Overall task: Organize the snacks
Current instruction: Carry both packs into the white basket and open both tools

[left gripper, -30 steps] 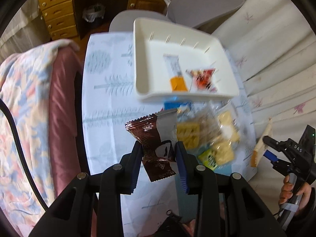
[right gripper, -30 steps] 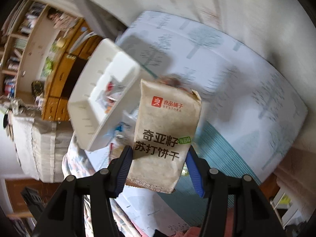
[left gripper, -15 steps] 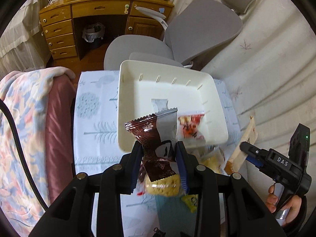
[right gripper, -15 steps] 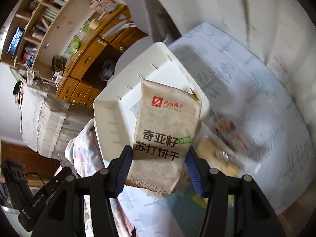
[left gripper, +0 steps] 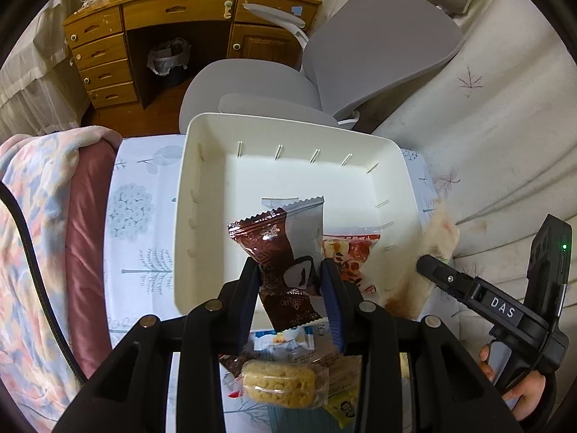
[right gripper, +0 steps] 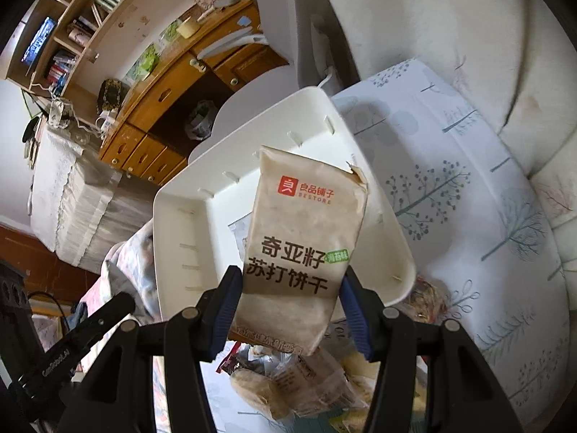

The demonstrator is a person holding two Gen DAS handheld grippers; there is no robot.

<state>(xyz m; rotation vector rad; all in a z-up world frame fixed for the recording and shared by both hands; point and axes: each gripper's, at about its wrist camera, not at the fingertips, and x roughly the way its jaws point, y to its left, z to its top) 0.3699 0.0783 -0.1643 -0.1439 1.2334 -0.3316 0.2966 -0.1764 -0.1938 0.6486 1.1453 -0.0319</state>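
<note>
Left wrist view, bottom centre: the left gripper (left gripper: 290,288) is clamped on a glossy dark-brown snack packet (left gripper: 279,263) with snowflake print and serrated end seals; no wording legible. Directly below it, at the lower edge, lies a loose pile of snacks (left gripper: 285,379) on the tablecloth, including a clear-wrapped round yellow biscuit and a blue-and-white packet. Lower right, the right gripper (left gripper: 425,265) enters, its black body marked "DAS", gripped by a hand (left gripper: 519,393).

Right wrist view, bottom centre: the right gripper (right gripper: 288,296) is closed on a matte beige cracker pack (right gripper: 306,238), red square logo, "良品铺子 BESTORE", large characters "奇亚籽 苏打饼干", small green tag illegible. One top corner is crumpled.

Mid frame, both views: a white plastic tray (left gripper: 202,187), rounded corners, ribbed inner walls. Inside lie a grey-silver packet (left gripper: 306,213) and a red-printed clear packet (left gripper: 355,252); the left half of the floor is bare. Both held packets sit over its near edge.

The tray rests on a pale tree-print tablecloth (left gripper: 133,216), with open cloth at frame left.

Upper frame: grey upholstered chair (left gripper: 378,39), wooden desk (left gripper: 173,11) with drawers.
</note>
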